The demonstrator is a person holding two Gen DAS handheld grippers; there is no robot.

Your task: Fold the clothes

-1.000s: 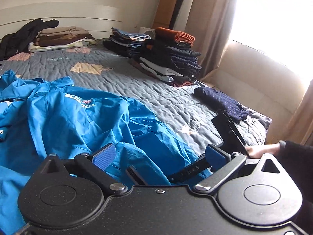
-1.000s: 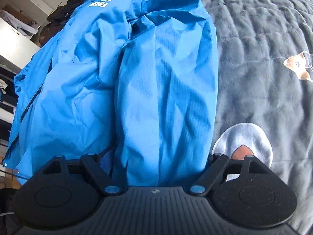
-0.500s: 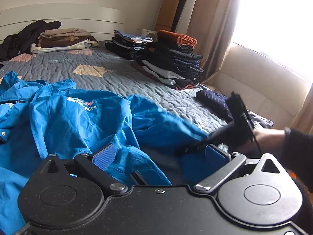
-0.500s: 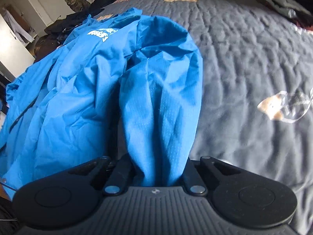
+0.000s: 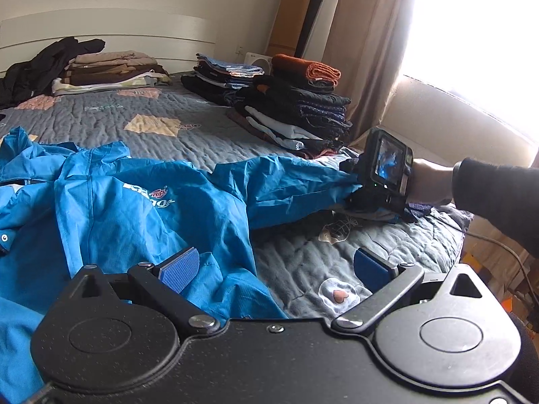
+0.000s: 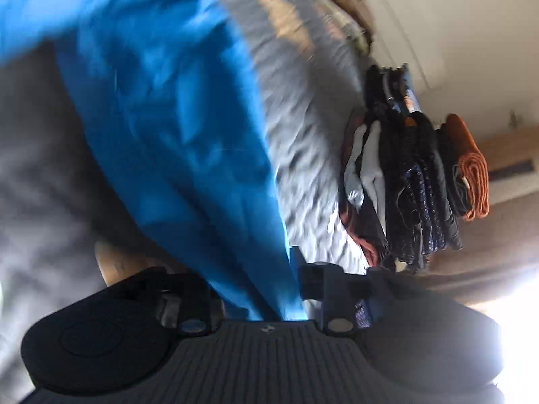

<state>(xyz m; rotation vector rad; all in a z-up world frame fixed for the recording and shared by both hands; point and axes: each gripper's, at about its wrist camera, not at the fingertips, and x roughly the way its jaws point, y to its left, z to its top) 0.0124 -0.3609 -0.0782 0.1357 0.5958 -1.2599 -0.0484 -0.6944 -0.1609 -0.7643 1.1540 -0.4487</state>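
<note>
Blue jacket (image 5: 128, 208) sprawls across the left of the bed (image 5: 209, 141), right hand-held gripper (image 6: 259, 296) easing open with its sleeve (image 5: 289, 188) between the jaws, left hand-held gripper (image 5: 273, 269) wide open, empty.

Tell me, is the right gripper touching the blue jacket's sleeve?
Touching. In the right wrist view the sleeve runs between the right gripper's jaws, which are opening; the left wrist view shows it pulled taut.

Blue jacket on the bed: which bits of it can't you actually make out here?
- Sleeve end: in the right wrist view the blue jacket is motion-blurred where it enters the opening right hand-held gripper.
- Chest lettering: left wrist view, creased and too small.
- Left side: cut off by frame edge.
</note>
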